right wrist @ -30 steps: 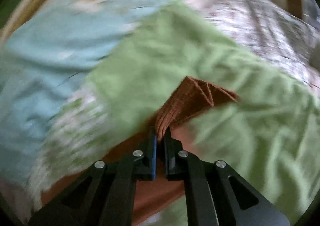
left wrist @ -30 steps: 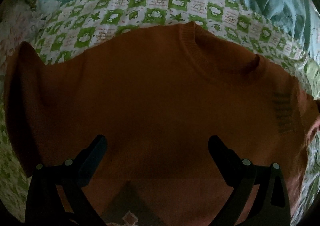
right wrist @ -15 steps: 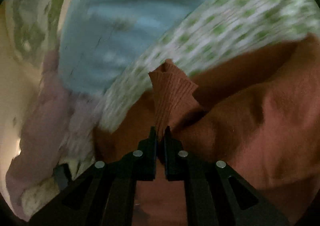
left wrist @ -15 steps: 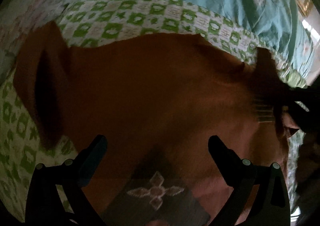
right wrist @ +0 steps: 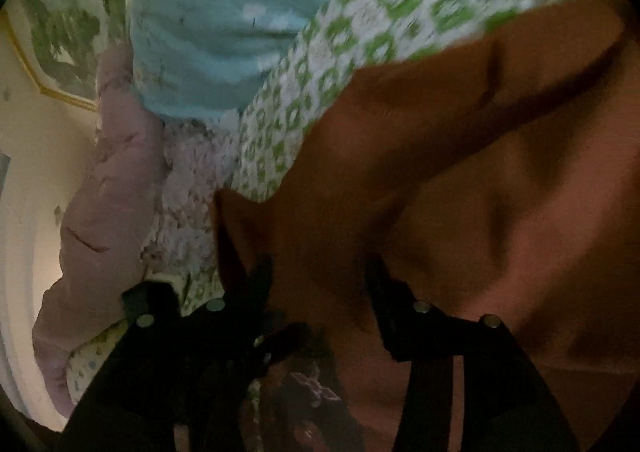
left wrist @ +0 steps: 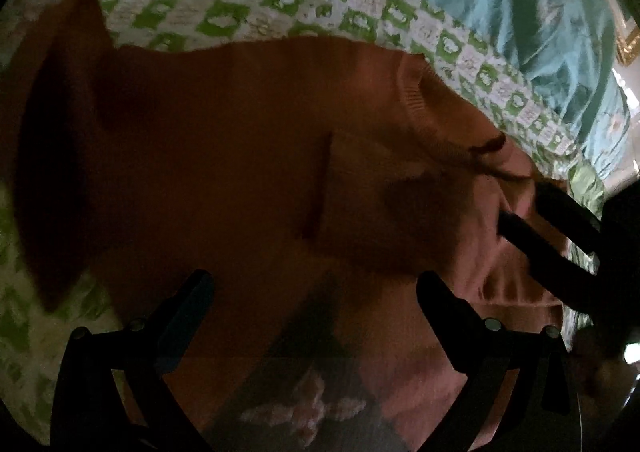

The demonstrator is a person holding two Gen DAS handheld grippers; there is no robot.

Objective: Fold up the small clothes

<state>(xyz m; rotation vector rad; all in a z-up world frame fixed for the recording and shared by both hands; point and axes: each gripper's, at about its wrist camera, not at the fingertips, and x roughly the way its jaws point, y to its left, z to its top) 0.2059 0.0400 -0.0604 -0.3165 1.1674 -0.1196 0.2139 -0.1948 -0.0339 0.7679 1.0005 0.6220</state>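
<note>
I've just been opening my right gripper [right wrist: 320,284] to drop the sleeve onto the sweater [left wrist: 240,156] ahead, nothing between its jaws, while my left gripper [left wrist: 312,292] hangs wide and empty above.

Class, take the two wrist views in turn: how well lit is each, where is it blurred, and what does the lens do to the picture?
Left wrist view: dim, the brown sweater falling into deep shadow at its left; the checked sheet is brighter and fairly sharp; straight edges bow under the fisheye, with black corners. Right wrist view: also dark low down, the checked sheet smeared by motion blur, the same round distortion.
</note>
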